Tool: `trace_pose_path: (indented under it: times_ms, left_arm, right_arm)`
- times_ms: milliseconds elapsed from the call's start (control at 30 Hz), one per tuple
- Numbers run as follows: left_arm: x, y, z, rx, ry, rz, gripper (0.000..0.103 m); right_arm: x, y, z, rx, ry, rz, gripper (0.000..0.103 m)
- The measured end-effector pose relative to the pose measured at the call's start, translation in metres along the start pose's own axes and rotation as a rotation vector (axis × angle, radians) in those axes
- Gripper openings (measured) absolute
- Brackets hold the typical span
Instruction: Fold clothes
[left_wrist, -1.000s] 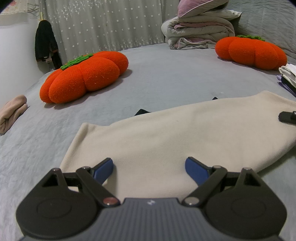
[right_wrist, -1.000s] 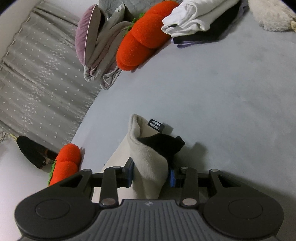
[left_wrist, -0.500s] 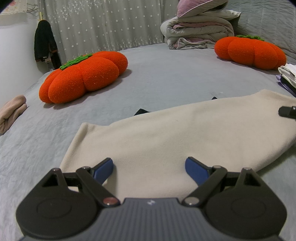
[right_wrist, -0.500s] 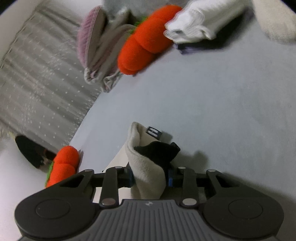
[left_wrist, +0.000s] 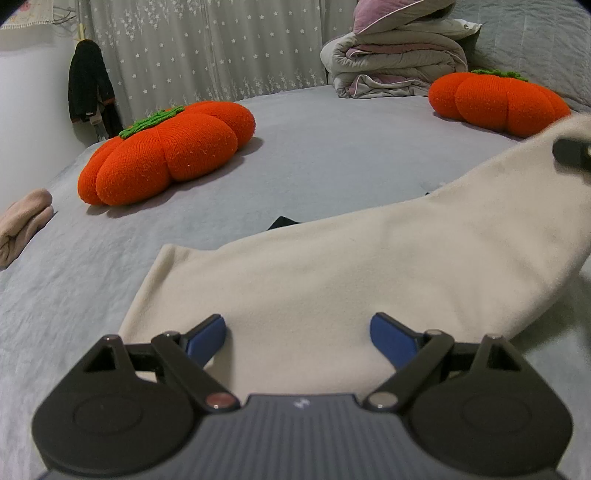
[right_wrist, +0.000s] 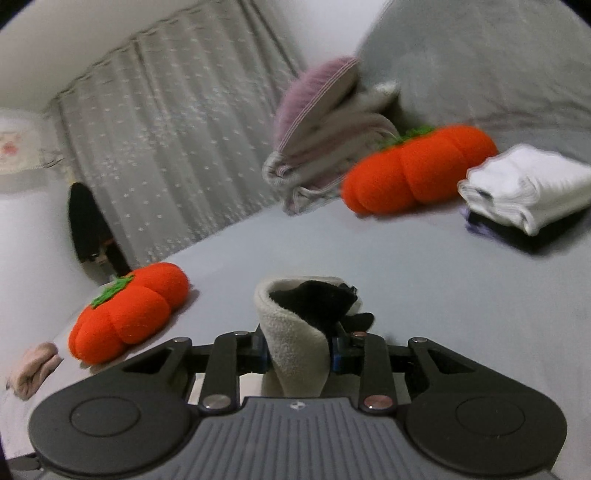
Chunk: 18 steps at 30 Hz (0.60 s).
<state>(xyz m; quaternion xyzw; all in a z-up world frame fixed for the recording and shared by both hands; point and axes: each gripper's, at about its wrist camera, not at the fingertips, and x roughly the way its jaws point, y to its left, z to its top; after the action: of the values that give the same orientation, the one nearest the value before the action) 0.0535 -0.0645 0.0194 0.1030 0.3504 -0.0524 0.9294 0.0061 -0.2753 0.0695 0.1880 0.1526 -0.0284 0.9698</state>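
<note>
Across most of both views I see the big grey bed (left_wrist: 332, 147), and on it, from the lower middle to the right edge of the left view, lies the cream garment (left_wrist: 369, 273) with its right end lifted. Next come two orange pumpkin cushions (left_wrist: 166, 162) (left_wrist: 498, 103), one upper left and one upper right. My left gripper (left_wrist: 297, 334) sits low with its jaws wide over the cloth, and my right gripper (right_wrist: 297, 350) has just been closing and pinches a bunched fold of the cream cloth and its black lining.
</note>
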Motion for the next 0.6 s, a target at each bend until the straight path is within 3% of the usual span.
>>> trace_pose_path:
  times_ms: [267,600]
  left_arm:
    - [0.001,-0.001,0.0,0.004,-0.002,0.005,0.09]
    - [0.001,-0.001,-0.001,0.005,-0.002,0.006,0.09]
  right_arm:
    - [-0.018,0.033,-0.003,-0.167,-0.059,0.099,0.029]
    - [-0.02,0.042,-0.007,-0.206,-0.06,0.156,0.029]
